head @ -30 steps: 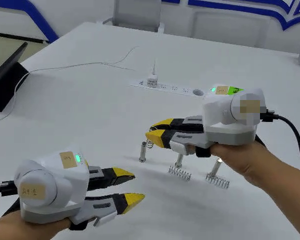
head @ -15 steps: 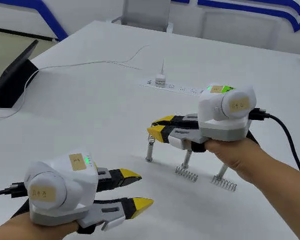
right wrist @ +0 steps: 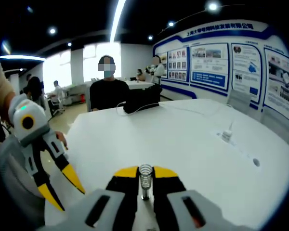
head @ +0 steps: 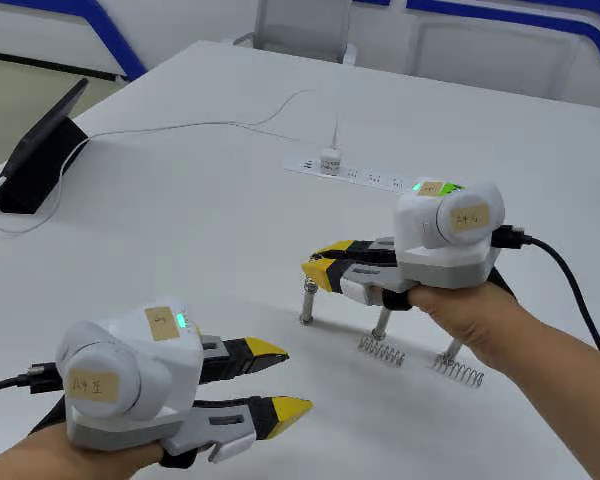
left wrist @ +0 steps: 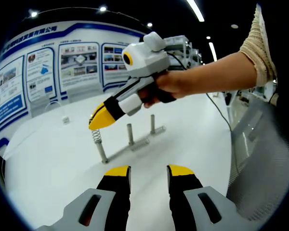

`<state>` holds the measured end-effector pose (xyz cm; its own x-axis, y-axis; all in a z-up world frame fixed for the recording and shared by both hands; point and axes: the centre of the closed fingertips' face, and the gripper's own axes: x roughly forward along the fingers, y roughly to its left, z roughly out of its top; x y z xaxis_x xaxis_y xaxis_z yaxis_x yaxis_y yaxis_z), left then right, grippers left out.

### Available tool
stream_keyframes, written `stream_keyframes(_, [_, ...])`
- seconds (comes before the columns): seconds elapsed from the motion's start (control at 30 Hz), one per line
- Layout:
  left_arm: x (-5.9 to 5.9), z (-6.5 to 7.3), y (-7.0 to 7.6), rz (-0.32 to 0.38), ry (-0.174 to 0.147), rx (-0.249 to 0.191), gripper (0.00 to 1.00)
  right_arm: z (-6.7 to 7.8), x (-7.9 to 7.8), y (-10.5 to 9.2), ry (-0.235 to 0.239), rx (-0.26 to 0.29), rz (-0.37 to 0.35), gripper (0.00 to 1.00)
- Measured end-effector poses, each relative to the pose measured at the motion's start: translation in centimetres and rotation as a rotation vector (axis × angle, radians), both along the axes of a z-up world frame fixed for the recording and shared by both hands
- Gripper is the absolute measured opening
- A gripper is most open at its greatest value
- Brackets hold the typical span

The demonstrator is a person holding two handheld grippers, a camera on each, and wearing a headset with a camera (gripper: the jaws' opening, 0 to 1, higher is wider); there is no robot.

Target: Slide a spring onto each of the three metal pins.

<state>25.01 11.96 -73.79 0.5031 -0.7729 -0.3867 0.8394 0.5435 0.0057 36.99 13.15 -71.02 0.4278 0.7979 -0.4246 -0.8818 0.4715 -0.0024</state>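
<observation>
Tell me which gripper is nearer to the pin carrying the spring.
Right. The right gripper grips the spring at the top of that pin; the left gripper hangs open, well apart, nearer the person.

A white table stands in a room with blue-trimmed wall panels and ceiling lights.

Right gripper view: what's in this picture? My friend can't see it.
The right tool pinches a small spring between its yellow tips, over a metal pin on a white table. The left tool shows at the left, open, and people sit at the far side.
</observation>
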Motion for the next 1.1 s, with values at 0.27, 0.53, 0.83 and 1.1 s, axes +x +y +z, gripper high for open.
stream_keyframes(0.27, [0.1, -0.1, 0.2, 0.004, 0.004, 0.005, 0.3, -1.0, 0.0, 0.1, 0.007, -0.009, -0.006, 0.12])
stream_keyframes(0.53, [0.0, -0.4, 0.2, -0.001, 0.009, 0.014, 0.3, -2.5, 0.0, 0.0, 0.017, -0.04, -0.017, 0.12])
stream_keyframes(0.83, [0.0, -0.3, 0.3, 0.0, 0.01, 0.017, 0.3, -4.2, -0.1, 0.1, 0.024, -0.097, -0.023, 0.12])
stream_keyframes(1.1, [0.2, -0.3, 0.3, 0.003, 0.01, 0.016, 0.3, -5.3, 0.0, -0.1, 0.039, -0.132, -0.04, 0.12])
